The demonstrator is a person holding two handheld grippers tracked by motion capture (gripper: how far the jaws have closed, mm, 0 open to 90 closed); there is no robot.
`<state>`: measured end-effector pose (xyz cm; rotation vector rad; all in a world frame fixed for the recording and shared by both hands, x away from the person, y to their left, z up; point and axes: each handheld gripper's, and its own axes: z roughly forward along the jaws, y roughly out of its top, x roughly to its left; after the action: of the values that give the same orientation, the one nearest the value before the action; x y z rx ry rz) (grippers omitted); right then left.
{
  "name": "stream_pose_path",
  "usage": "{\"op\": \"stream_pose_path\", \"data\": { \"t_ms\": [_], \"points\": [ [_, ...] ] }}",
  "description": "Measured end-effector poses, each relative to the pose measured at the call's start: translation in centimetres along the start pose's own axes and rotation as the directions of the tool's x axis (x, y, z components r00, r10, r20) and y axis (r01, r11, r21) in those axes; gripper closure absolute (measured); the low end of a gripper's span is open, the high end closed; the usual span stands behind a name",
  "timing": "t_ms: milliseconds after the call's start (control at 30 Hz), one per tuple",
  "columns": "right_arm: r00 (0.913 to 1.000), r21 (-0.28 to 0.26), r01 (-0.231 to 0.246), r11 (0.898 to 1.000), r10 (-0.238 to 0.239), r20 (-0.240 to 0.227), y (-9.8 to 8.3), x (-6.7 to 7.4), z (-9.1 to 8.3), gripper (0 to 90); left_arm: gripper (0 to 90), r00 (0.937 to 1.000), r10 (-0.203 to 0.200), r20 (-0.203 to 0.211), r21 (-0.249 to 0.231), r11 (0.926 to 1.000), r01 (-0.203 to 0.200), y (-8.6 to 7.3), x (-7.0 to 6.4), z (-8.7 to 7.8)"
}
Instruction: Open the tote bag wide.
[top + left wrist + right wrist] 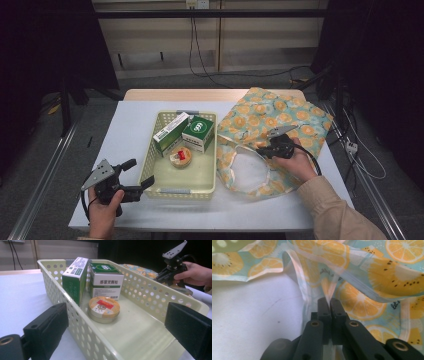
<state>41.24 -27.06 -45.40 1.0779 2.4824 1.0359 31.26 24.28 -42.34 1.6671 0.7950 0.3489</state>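
Right gripper is closed on the rim of the fruit-print bag; in the right gripper view the two black jaws are pressed together with a thin fold of the bag's edge pinched between them. The bag lies flat on the right side of the white table, its opening facing the person, just beside the cream perforated basket, which sits mid-table. The right hand rests over the bag's near part. Left gripper is held at the basket's near left corner, jaws spread wide with nothing between the pads; in the left gripper view the near basket wall runs between the two jaws, not touched by either. Inside the basket: a green-and-white carton standing against the far left, a second green-topped box just beside it, and a round tin with a red label lying flat in front of both boxes.
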Motion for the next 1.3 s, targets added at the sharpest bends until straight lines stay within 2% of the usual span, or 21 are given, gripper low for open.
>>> {"op": "stream_pose_path", "data": {
  "t_ms": [100, 233, 300, 400, 567, 733, 833, 933, 1067, 1300],
  "points": [
    [0.9999, -0.005, 0.008, 1.000, -0.009, -0.010, 0.3, 0.6, -0.6, 90.0, 5.1, 1.0000, 0.003, 0.004, 0.000, 1.0000, -0.003, 0.1, -0.2, 0.1],
    [0.9981, -0.021, 0.009, 1.000, -0.011, -0.060, 0.6, 1.6, -2.0, 90.0, 5.1, 0.9999, 0.011, 0.004, 0.004, 0.9999, -0.011, 0.1, -0.2, 0.0],
    [0.9967, -0.025, 0.028, 0.999, -0.030, -0.076, 0.8, 2.4, -2.8, 90.0, 5.1, 1.0000, 0.004, 0.000, -0.001, 1.0000, -0.004, 0.1, -0.2, -0.1],
    [0.9963, -0.048, 0.045, 0.998, -0.048, -0.071, 1.4, 2.7, -4.0, 90.0, 5.2, 1.0000, 0.004, 0.001, -0.007, 1.0000, -0.004, 0.2, -0.3, -0.2],
    [0.9992, -0.101, 0.001, 0.995, -0.005, -0.040, 2.9, 0.4, -4.7, 90.0, 5.1, 1.0000, 0.005, 0.007, -0.005, 1.0000, -0.005, 0.2, -0.4, 0.0],
    [0.9999, -0.103, -0.015, 0.995, 0.015, 0.005, 4.1, -2.2, -4.8, 90.0, 5.1, 1.0000, 0.004, 0.007, 0.000, 1.0000, -0.004, 0.1, -0.4, 0.1],
    [0.9986, -0.118, -0.051, 0.992, 0.052, 0.011, 4.6, -3.7, -4.6, 90.0, 5.1, 0.9999, 0.008, 0.006, 0.002, 1.0000, -0.008, 0.1, -0.3, 0.0],
    [0.9969, -0.103, -0.069, 0.992, 0.073, 0.031, 4.6, -5.0, -3.9, 90.0, 5.1, 1.0000, 0.003, 0.002, 0.000, 1.0000, -0.003, 0.1, -0.2, 0.0],
    [0.9919, -0.104, -0.114, 0.988, 0.119, 0.043, 3.8, -6.4, -3.0, 89.9, 5.1, 0.9999, 0.011, 0.004, 0.009, 0.9999, -0.011, 0.1, -0.2, 0.1],
    [0.9883, -0.078, -0.120, 0.990, 0.127, 0.085, 2.9, -7.6, -1.8, 88.0, 5.2, 1.0000, 0.007, 0.007, 0.009, 0.9999, -0.007, 0.0, -0.2, 0.3]
  ]
}}
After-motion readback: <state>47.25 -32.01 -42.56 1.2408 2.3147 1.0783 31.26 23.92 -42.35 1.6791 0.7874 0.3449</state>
